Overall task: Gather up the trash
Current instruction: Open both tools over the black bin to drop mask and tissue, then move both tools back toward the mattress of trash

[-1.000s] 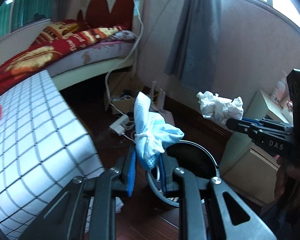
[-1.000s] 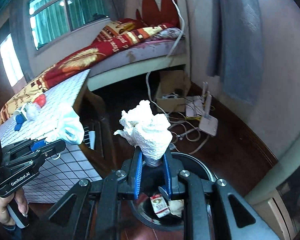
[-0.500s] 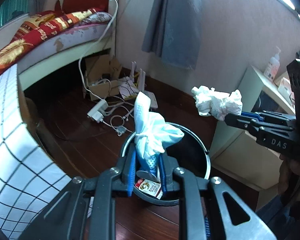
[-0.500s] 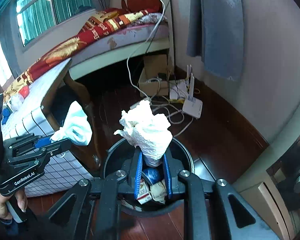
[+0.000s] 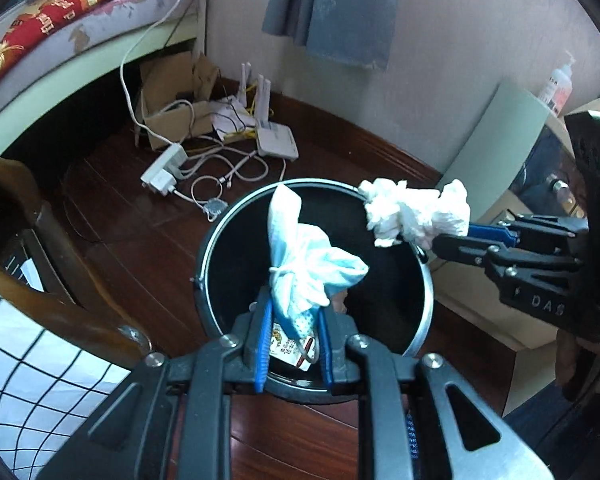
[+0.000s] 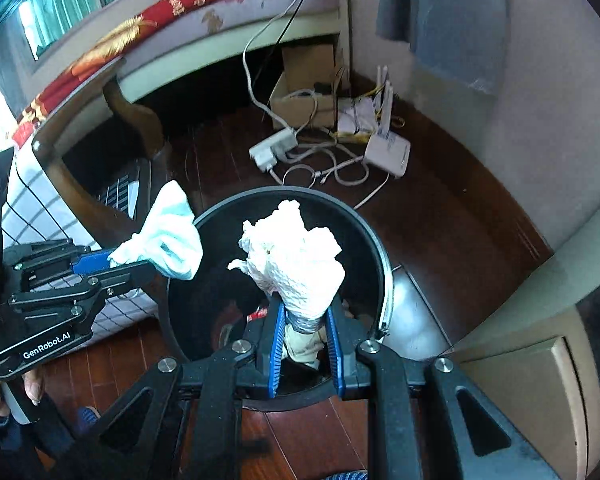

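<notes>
Both grippers lowered since earlier view. Left gripper (image 5: 292, 312) pinches blue face mask (image 5: 308, 264); right gripper (image 6: 304, 320) clamps crumpled tissue (image 6: 296, 256). Location: above trash bin (image 5: 220, 232) (partly filled). Step: disposal. Next: release both.

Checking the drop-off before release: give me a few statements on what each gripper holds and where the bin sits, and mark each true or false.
1. The left gripper grips a crumpled blue face mask. True.
2. The right gripper is empty. False: it is shut on a wad of white tissue.
3. The black bin is below both grippers. True.
4. The bin has nothing in it. False: a small printed carton and other scraps lie inside.
5. A white router and cables lie on the wooden floor beyond the bin. True.
</notes>
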A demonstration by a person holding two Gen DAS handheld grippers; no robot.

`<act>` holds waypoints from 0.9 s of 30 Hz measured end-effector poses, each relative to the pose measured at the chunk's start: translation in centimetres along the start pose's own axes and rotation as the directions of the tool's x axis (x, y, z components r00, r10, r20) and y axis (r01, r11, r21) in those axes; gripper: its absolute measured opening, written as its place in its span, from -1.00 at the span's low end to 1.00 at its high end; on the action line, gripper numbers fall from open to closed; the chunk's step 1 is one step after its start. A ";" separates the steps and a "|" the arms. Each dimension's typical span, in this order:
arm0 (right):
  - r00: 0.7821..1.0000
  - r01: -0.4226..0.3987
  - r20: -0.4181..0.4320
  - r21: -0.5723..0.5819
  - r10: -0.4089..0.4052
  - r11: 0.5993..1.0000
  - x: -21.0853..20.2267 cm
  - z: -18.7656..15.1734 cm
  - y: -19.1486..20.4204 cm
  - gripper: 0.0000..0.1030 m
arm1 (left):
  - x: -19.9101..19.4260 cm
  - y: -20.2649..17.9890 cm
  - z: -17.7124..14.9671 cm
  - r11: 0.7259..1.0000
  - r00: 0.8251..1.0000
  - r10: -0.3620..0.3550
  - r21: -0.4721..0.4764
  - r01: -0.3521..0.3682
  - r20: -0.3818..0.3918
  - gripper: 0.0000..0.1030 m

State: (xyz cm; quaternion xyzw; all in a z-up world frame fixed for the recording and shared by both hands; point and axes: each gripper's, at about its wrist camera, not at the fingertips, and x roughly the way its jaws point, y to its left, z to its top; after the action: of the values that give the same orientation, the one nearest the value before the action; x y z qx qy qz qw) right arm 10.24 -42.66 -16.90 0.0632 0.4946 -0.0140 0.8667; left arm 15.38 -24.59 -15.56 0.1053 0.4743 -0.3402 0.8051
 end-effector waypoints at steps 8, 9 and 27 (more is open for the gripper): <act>0.985 0.137 -0.091 -0.078 -0.144 0.987 4.4 -0.8 0.3 0.63 | 2.4 1.7 -0.2 0.997 0.996 0.056 -0.052 -0.060 -0.067 0.47; 0.984 0.146 -0.094 -0.067 -0.151 0.987 4.6 -0.9 -0.1 0.67 | 2.1 2.0 -0.4 0.995 0.995 0.076 -0.061 -0.080 -0.056 0.60; 0.979 0.202 0.001 -0.076 -0.203 0.976 1.4 -0.6 1.7 1.00 | -2.5 3.6 -1.9 0.973 0.977 0.209 -0.104 -0.205 0.036 1.00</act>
State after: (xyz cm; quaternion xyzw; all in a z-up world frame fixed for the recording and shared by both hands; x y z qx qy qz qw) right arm 10.59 -40.83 -18.27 -0.0206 0.5017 -0.0832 0.8608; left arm 15.65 -19.86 -15.06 0.1059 0.4582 -0.2326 0.8513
